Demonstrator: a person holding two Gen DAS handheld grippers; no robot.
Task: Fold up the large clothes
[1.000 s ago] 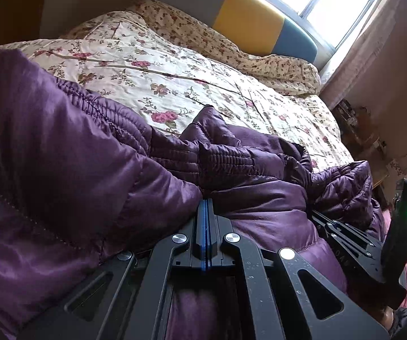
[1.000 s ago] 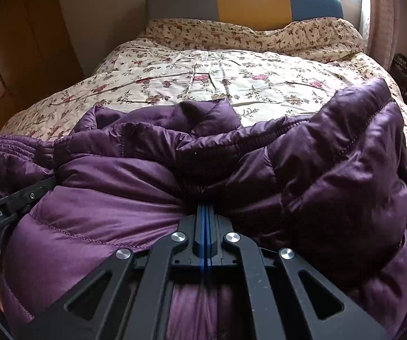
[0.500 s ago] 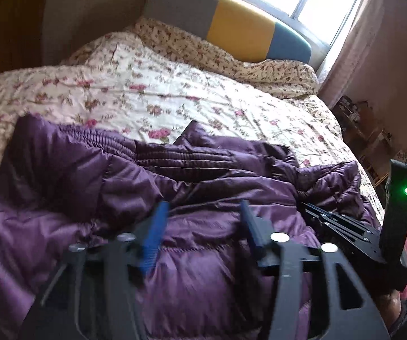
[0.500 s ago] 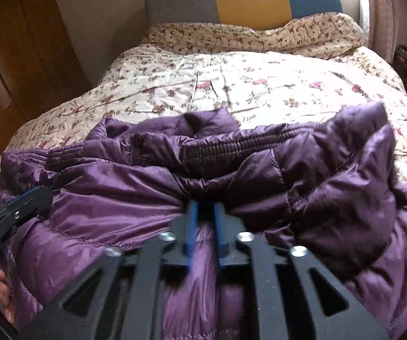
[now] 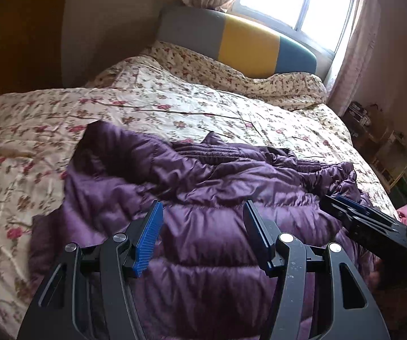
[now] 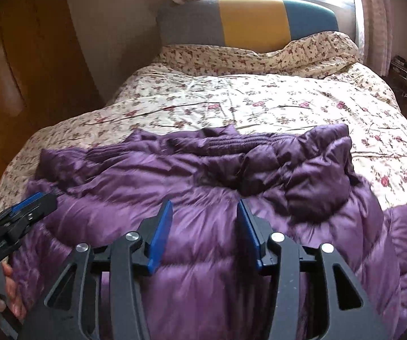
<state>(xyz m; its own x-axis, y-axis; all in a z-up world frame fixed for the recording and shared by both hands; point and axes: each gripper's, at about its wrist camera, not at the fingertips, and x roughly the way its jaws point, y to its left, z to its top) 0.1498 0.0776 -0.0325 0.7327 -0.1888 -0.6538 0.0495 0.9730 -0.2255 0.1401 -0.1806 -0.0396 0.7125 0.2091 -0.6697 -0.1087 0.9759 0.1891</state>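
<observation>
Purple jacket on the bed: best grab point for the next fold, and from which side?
Judging by its pose, grip the jacket at its two far corners, beside the ribbed band: they lie flat and clear on the bedspread. Come from above, left gripper and right gripper open, one corner each.

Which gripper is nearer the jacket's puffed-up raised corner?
Right. The right gripper hovers open just beside the raised corner of the purple jacket; the left gripper hangs open farther away, across the jacket.
</observation>
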